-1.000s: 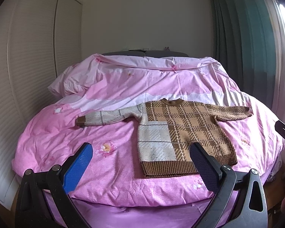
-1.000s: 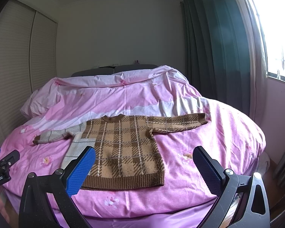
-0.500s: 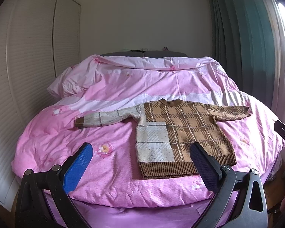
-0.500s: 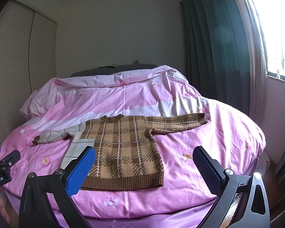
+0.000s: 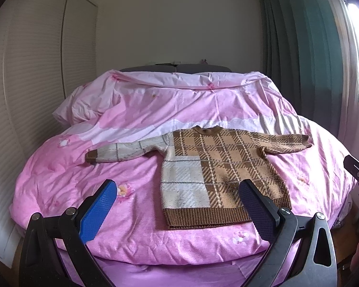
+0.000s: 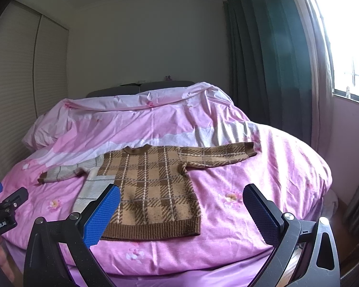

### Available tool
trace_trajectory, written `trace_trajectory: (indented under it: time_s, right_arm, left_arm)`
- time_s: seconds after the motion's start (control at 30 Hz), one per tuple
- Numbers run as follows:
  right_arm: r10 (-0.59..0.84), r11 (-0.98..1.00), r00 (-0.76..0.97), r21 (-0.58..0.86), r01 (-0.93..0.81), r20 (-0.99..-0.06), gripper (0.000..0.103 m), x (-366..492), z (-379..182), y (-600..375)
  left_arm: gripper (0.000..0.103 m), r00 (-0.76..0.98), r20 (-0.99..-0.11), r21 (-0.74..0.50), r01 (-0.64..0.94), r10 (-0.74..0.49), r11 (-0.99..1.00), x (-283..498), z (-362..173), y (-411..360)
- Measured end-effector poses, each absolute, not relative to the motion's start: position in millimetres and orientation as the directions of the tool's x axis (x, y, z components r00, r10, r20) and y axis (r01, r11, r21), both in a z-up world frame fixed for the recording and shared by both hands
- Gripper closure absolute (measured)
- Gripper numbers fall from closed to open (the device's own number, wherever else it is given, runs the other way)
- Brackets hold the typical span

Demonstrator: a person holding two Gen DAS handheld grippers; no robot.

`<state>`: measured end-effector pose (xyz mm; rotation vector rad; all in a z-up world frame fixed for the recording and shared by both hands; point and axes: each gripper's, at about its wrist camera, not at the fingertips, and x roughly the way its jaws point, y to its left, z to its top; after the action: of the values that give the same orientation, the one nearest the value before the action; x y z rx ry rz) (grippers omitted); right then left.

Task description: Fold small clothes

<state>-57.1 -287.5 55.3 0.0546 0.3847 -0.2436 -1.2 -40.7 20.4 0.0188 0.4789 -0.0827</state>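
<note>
A small brown and cream plaid sweater (image 5: 215, 172) lies flat on the pink bed, front up, both sleeves spread sideways; it also shows in the right wrist view (image 6: 153, 186). My left gripper (image 5: 177, 205) is open and empty, held above the bed's near edge just short of the sweater's hem. My right gripper (image 6: 182, 210) is open and empty, also above the near edge, in front of the hem. The cream sleeve (image 5: 122, 151) points left, the brown sleeve (image 6: 217, 155) points right.
The pink floral duvet (image 5: 59, 179) covers the whole bed, with a pillow (image 5: 83, 105) at the back left. Wardrobe doors (image 5: 36, 71) stand left, dark green curtains (image 6: 263, 59) and a window right. The other gripper's tip shows at each view's side edge.
Both grippers have crept slightly toward the bed; the sweater sits a little closer in both views. Nothing has been grasped, and the sweater has not moved.
</note>
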Motion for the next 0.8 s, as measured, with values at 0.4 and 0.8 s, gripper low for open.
trace_trajectory:
  time_s: [0.4, 0.8]
  right_arm:
    - [-0.287, 0.950, 0.884, 0.005, 0.311, -0.370, 0.000, -36.1, 59.6, -329.0]
    - [-0.405, 0.901, 0.840, -0.003, 0.433, -0.361, 0.000, 33.3, 57.7, -440.0]
  left_arm:
    - [0.000, 0.881, -0.449, -0.003, 0.163, -0.147, 0.987, 36.9, 33.4, -103.2]
    - [0.000, 0.884, -0.416, -0.009, 0.230, -0.213, 0.973, 131.9, 35.2, -224.6]
